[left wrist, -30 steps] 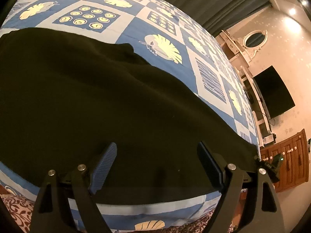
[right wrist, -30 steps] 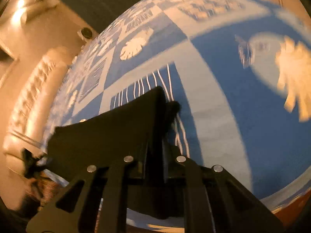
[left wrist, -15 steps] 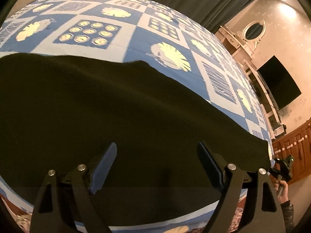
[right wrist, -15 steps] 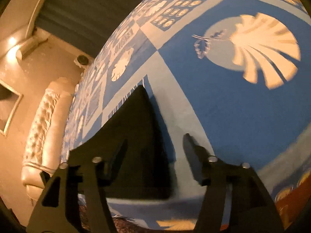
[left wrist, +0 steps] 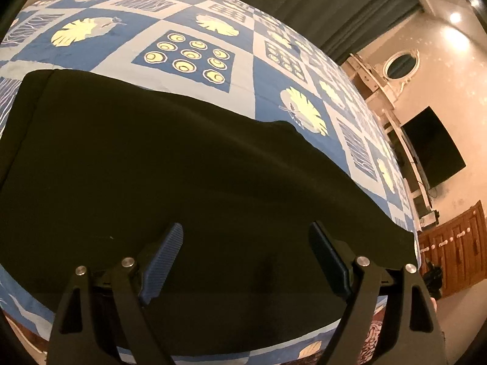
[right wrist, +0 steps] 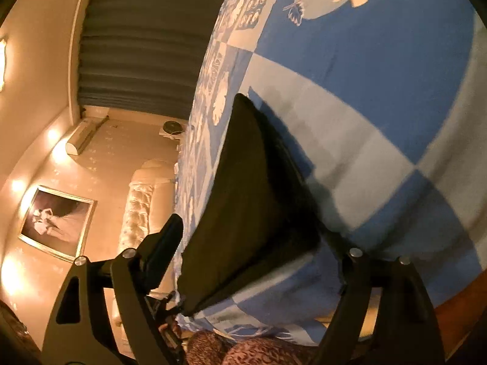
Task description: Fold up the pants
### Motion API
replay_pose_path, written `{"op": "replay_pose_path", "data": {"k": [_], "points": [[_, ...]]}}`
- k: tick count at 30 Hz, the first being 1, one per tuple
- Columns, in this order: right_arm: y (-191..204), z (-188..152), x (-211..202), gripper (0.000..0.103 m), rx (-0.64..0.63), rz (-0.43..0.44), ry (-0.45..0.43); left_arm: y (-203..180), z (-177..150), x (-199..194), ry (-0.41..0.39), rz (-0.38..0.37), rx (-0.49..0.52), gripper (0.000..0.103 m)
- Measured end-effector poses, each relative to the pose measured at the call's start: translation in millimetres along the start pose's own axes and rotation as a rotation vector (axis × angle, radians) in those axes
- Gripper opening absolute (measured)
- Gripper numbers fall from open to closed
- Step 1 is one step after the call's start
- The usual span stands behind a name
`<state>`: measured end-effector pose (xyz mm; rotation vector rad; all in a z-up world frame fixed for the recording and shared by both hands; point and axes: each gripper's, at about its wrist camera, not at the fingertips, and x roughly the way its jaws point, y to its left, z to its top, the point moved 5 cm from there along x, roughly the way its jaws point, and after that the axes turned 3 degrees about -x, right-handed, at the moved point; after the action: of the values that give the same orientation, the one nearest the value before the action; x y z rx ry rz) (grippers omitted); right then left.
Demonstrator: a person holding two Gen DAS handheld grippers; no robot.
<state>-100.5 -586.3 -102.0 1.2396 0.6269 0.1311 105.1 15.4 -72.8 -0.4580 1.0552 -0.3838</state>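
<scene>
- Across a bed covered by a blue-and-white patterned bedspread (left wrist: 243,70), black pants (left wrist: 182,176) are being shown lying flat, with one long edge reaching the near side of the mattress.
- From the left wrist view, the left gripper (left wrist: 246,258) is being held just above the dark cloth, its two ribbed blue pads spread wide apart and nothing being pinched between them.
- From the right wrist view (heavily tilted), the right gripper (right wrist: 258,261) is being seen with its jaws released; they have just been opening, and a corner of the pants (right wrist: 252,200) lies in the gap between them without being pressed by either pad.
- One finger (right wrist: 164,243) of the right gripper is being seen clearly; the other is largely lost in shadow.
- Beyond the bed, dark curtains (left wrist: 334,6), a wall-mounted screen (left wrist: 432,149) and a wooden cabinet (left wrist: 456,249) are being shown.
- On the other side, a tufted headboard (right wrist: 137,210) and a framed picture (right wrist: 56,222) are being lit by warm wall lamps.
</scene>
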Motion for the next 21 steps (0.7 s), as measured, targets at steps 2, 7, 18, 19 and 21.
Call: {"op": "replay_pose_path", "data": {"k": [2, 7, 18, 19, 21], "points": [[4, 1, 7, 0.05, -0.044, -0.064, 0.007, -5, 2, -3, -0.016, 0.02, 0.029, 0.084], [14, -2, 21, 0.013, -0.104, -0.174, 0.017, -5, -2, 11, 0.021, 0.093, 0.114, 0.087], [104, -9, 25, 0.013, -0.383, -0.304, 0.007, -14, -14, 21, 0.038, 0.151, 0.308, 0.099], [112, -11, 25, 0.013, -0.406, -0.311, 0.009, -16, -13, 20, 0.043, 0.169, 0.317, 0.099], [128, -17, 29, 0.013, -0.445, -0.319, 0.011, -18, -10, 15, 0.018, 0.201, 0.321, 0.099]]}}
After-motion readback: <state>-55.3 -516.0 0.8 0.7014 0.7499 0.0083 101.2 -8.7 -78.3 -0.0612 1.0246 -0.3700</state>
